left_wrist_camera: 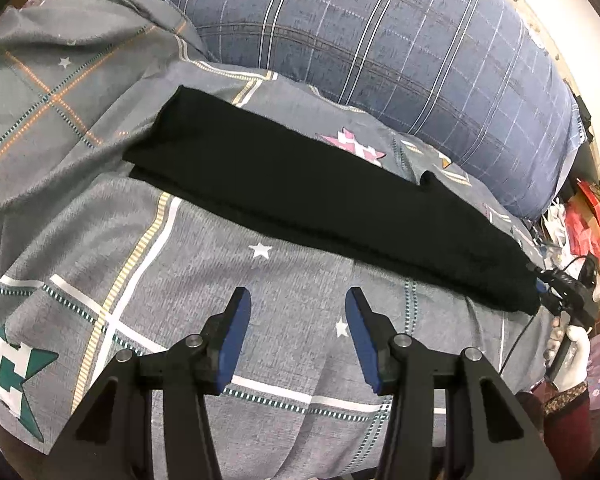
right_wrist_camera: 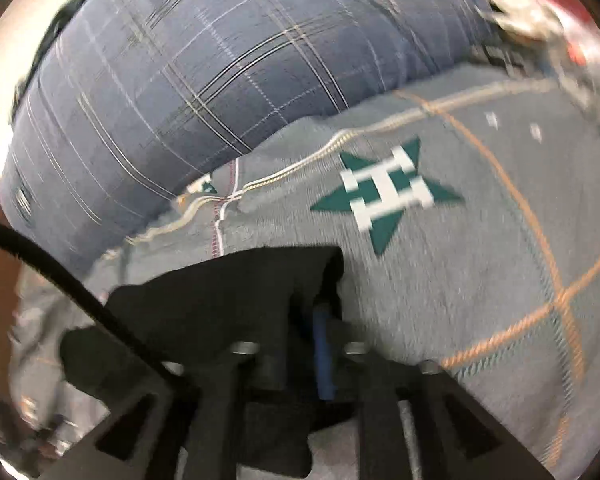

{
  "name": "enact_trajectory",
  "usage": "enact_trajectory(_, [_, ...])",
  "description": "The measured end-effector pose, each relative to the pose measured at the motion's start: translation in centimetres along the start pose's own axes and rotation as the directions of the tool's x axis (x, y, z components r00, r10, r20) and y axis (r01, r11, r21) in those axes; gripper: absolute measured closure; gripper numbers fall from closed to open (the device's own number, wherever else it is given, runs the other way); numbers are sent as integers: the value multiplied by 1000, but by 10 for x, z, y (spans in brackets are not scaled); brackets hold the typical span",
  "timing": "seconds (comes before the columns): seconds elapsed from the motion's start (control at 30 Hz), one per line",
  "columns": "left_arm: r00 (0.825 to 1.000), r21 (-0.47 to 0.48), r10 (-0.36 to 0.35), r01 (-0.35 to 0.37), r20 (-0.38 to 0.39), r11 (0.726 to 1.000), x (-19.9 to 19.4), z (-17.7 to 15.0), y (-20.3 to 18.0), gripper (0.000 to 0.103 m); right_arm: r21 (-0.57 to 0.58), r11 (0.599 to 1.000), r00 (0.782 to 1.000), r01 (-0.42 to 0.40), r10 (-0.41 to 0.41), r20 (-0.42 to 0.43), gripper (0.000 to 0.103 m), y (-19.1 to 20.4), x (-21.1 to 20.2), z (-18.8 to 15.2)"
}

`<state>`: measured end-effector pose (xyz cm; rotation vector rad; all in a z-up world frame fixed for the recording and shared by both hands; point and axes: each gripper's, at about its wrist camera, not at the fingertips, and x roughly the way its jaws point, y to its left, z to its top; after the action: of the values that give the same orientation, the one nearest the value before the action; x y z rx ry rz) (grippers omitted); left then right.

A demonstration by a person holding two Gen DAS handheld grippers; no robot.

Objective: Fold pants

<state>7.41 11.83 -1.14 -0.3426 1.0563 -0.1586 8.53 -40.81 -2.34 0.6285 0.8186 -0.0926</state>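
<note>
Black knit pants (left_wrist_camera: 300,184) lie as 1 long narrow strip across the grey patterned bedspread (left_wrist_camera: 204,288), running from the upper left of the left wrist frame to the lower right edge, with the blue plaid pillow (left_wrist_camera: 380,48) just behind them.

Your left gripper (left_wrist_camera: 298,336) hangs over bare bedspread near the strip, its 2 blue pads wide apart and holding nothing.

Your right gripper (right_wrist_camera: 312,344) has its jaws closed on the end of the pants; black cloth bunches over the fingers at the lower centre of the right wrist frame. That view is motion-blurred.

Judgement: the fabric looks soft, light and limp, so it will sag and drag when lifted. Pinch both layers together at the end or at the long edge, not mid-panel.

No brand, label or readable writing shows in either view.
</note>
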Motion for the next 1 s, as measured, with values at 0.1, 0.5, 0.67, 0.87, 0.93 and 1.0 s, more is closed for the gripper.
enact_trajectory(0.1, [1000, -10, -9, 9, -16, 1000, 5, 0, 1, 55, 35, 999, 1000, -10, 11, -6, 37, -8, 2, -8])
enact_trajectory(0.5, [1000, -11, -4, 3, -9, 1000, -9, 4, 9, 55, -118, 993, 999, -15, 9, -51, 90, 51, -11, -11])
enact_trajectory(0.67, [1000, -61, -6, 6, 1, 998, -13, 9, 24, 55, -135, 990, 998, 28, -21, 58, 90, 47, -62, 0])
enact_trajectory(0.87, [1000, -112, -13, 12, -5, 994, -10, 8, 40, 54, -75, 983, 985, 170, -168, 40, 85, -6, -70, -5])
enact_trajectory(0.93, [1000, -138, -18, 16, -11, 990, -8, 9, 46, 54, -69, 964, 967, 256, -256, -2, 73, -23, -53, -10])
enact_trajectory(1.0, [1000, -158, -22, 20, -13, 987, -8, 9, 50, 54, -72, 946, 947, 316, -319, -40, 56, -37, -38, -17])
